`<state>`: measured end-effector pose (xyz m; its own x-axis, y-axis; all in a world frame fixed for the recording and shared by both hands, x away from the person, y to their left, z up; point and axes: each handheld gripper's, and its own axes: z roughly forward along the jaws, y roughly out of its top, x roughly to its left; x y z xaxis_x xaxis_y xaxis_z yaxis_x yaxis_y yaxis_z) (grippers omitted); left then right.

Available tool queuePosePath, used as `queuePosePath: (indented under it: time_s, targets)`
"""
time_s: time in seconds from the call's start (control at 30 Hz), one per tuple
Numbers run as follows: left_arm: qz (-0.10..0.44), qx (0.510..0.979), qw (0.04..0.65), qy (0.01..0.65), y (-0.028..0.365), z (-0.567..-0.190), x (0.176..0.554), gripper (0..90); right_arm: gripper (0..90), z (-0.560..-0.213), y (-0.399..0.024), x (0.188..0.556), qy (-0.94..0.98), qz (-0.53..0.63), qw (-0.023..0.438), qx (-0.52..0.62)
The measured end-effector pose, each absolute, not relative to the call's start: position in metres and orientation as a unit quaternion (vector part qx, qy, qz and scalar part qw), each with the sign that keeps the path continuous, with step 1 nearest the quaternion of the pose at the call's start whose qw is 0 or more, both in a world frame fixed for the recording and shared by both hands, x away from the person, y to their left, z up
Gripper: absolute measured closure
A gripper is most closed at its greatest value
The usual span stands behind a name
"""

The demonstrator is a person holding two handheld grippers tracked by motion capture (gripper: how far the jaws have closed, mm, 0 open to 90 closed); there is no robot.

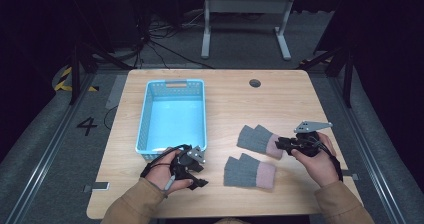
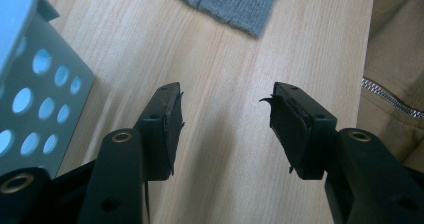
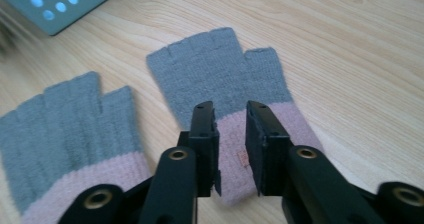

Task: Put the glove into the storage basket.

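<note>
Two grey fingerless gloves with pink cuffs lie flat on the wooden table [image 1: 220,104]. The farther glove [image 1: 257,140] [image 3: 220,69] has its cuff toward my right gripper [image 1: 278,144] [image 3: 230,109]. That gripper's jaws stand a little apart over the cuff, which lies flat and unpinched between them. The nearer glove [image 1: 247,171] [image 3: 75,114] lies beside it, untouched; its finger end [image 2: 230,4] also shows in the left gripper view. My left gripper [image 1: 202,171] [image 2: 225,96] is open over bare wood by the basket's front corner, with nothing between its jaws.
A light blue perforated basket [image 1: 145,119] [image 2: 35,99] [image 3: 65,4] stands at the table's left half, close to my left hand. A round grommet hole [image 1: 255,83] sits near the far edge. A tan jacket sleeve [image 2: 395,49] is at the table's near edge.
</note>
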<state>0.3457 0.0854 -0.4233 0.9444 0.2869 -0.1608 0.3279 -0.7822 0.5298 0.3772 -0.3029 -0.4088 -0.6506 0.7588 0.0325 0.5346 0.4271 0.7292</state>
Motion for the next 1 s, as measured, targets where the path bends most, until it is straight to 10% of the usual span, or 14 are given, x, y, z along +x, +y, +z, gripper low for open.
queuePosePath:
  time_s: [0.27,1.0]
  targets:
    - [-0.029,0.941,0.287,0.180,0.096,-0.424,0.339,47.4,48.5,-0.419,-0.293,0.391,0.828,0.370,0.161,0.389]
    - [-0.022,0.931,0.290,0.219,0.118,-0.428,0.326,46.5,47.5,-0.442,-0.273,0.421,0.857,0.302,0.159,0.387]
